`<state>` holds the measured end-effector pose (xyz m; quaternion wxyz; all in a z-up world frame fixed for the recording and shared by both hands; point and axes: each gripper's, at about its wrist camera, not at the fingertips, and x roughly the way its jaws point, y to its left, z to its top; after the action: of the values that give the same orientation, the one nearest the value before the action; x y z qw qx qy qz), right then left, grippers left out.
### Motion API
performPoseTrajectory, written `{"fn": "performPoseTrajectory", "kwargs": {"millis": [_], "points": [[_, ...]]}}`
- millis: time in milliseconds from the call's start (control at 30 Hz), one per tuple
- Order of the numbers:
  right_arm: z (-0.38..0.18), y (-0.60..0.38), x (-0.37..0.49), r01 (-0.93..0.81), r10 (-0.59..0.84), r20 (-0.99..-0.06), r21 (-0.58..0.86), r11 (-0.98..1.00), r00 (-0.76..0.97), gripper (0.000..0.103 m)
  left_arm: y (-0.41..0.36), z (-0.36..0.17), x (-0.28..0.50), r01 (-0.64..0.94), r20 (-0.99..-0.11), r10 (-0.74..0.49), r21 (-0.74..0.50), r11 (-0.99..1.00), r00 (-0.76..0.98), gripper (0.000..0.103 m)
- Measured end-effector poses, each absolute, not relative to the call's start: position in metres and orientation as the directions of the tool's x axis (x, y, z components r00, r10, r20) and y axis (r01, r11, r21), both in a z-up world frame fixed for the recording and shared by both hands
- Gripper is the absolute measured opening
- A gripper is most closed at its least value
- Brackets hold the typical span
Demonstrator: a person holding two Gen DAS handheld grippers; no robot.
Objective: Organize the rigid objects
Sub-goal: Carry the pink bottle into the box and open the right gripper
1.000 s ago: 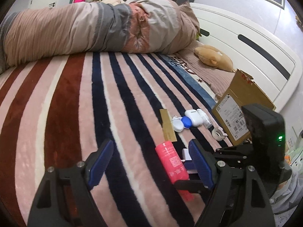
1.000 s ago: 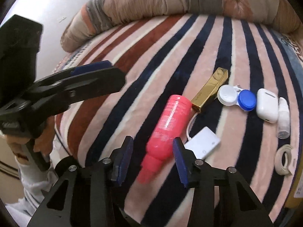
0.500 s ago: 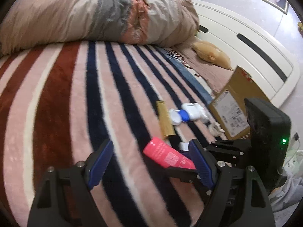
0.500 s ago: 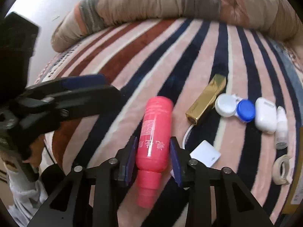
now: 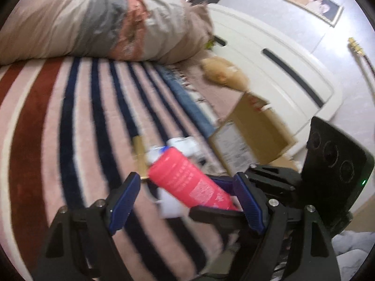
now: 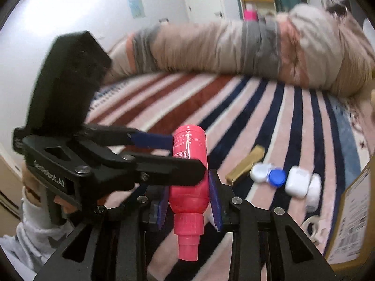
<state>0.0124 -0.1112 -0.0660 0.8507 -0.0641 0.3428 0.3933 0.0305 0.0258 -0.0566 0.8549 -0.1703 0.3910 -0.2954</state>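
Lifted off the striped blanket [image 6: 269,107] since a second ago, the pink bottle [image 6: 189,175] now hangs in the air, where earlier it lay flat on the stripes beside the other small items. That blanket, in pink, maroon and navy bands, covers the bed, with a rolled duvet [image 6: 234,44] along its far edge and a white headboard [image 5: 269,53] at the side. A cardboard box [image 5: 250,135] stands on the bed near the headboard. The right gripper [image 6: 190,205] has just been closing and now pinches the bottle's lower body between its blue pads, cap pointing back toward the camera. The left gripper [image 5: 187,201] has its fingers spread wide on either side of the bottle's upper half, not pressing it, held by a hand [image 6: 30,187] in a pale sleeve. On the blanket below, close together, lie a gold bar-shaped case [image 6: 246,164], a white earbud case [image 6: 297,182], a white-and-blue contact lens case [image 6: 269,175], and a small roll of tape [image 6: 311,227] nearer the box.
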Motion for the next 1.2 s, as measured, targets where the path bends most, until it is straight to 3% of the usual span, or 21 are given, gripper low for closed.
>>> {"fn": "performPoseTrajectory", "kwargs": {"millis": [33,67,333,667,800,1200], "points": [[-0.060,-0.114,0.009,-0.721,0.634,-0.618,0.152,0.676,0.465,0.027,0.021,-0.048,0.029,0.385,-0.547,-0.648,-0.526,0.758,0.530,0.069],[-0.053,-0.119,0.006,-0.727,0.641,-0.606,0.146,0.671,0.471,0.027,0.016,-0.042,0.029,0.394,-0.536,-0.654,-0.526,0.754,0.534,0.055],[-0.002,-0.177,-0.006,-0.700,0.654,-0.497,0.121,0.703,0.571,0.027,-0.054,0.035,0.024,0.517,-0.464,-0.647,-0.388,0.763,0.605,0.036],[0.028,-0.287,-0.003,-0.583,0.582,-0.388,0.129,0.802,0.715,0.027,-0.185,0.080,0.043,0.648,-0.493,-0.661,-0.229,0.726,0.566,0.031],[0.023,-0.325,0.007,-0.525,0.537,-0.409,0.153,0.837,0.738,0.027,-0.235,0.069,0.061,0.659,-0.548,-0.626,-0.170,0.733,0.555,0.031],[-0.023,-0.383,0.049,-0.415,0.439,-0.525,0.171,0.893,0.729,0.027,-0.301,0.022,0.103,0.668,-0.654,-0.599,-0.188,0.720,0.462,0.031]]}}
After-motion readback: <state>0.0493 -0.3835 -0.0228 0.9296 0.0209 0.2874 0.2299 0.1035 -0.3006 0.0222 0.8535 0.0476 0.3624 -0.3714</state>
